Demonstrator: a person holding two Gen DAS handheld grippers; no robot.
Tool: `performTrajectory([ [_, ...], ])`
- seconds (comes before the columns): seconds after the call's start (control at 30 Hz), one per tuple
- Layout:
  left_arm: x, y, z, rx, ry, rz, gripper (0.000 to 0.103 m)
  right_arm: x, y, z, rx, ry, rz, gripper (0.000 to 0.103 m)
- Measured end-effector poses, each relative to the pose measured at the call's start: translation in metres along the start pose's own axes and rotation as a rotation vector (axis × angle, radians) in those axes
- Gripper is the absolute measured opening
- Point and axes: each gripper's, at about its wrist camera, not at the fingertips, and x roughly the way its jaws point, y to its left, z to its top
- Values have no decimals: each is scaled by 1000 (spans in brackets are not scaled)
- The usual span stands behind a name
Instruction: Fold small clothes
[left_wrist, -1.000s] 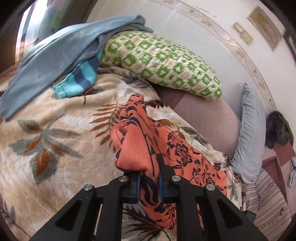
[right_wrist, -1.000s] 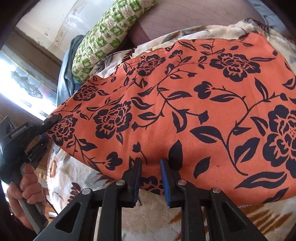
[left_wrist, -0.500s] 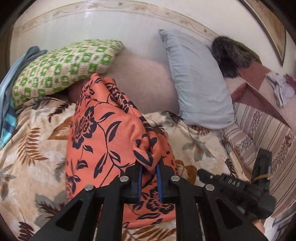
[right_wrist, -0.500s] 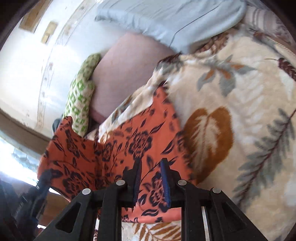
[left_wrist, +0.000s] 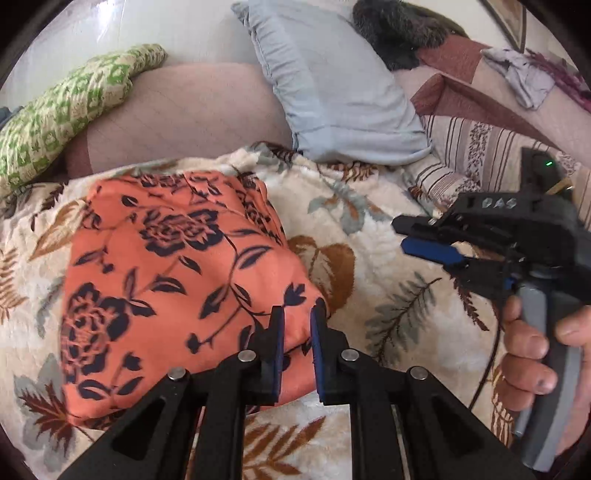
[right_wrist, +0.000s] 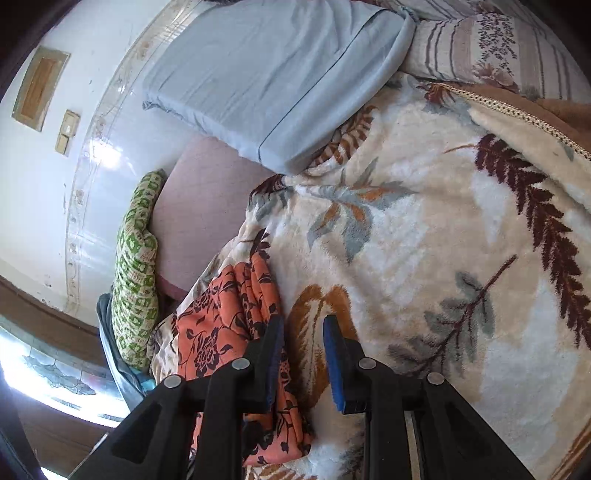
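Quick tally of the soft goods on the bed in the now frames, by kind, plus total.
Pillows: 2, the green-and-white checked pillow and the pale blue pillow.
Garments: 1, the orange black-flowered garment, lying folded.
Blankets: 1, the cream leaf-print fleece blanket under it.
Total: 4.

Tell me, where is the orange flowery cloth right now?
The orange flowery cloth lies folded on the leaf-print blanket, left-centre in the left wrist view, with the left gripper at its near right corner.

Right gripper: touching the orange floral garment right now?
Apart. Left wrist view shows the right gripper hanging over bare leaf-print blanket, well clear of the orange floral garment, fingers open and empty.
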Motion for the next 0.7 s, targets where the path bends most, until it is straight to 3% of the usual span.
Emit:
performTrajectory([
  [0.07,-27,9,2,21,-54,33,16,10,5,-6,-12,55,23,32],
  [0.17,-49,32,7,12,-101,91,27,29,8,-17,18,154,109,65],
  [0.27,-43,65,7,-35,-55,206,33,47,17,-28,7,217,151,65],
  [0.4,-19,108,-5,-155,59,258,32,68,34,-42,-80,227,84,65],
  [0.47,-7,119,-14,-183,106,284,33,80,39,-47,-114,231,63,60],
  [0.57,-1,124,-24,-181,122,297,34,96,48,-57,-195,259,-28,21],
  [0.7,-1,127,-26,-157,154,321,36,73,78,-66,-335,219,-37,13],
])
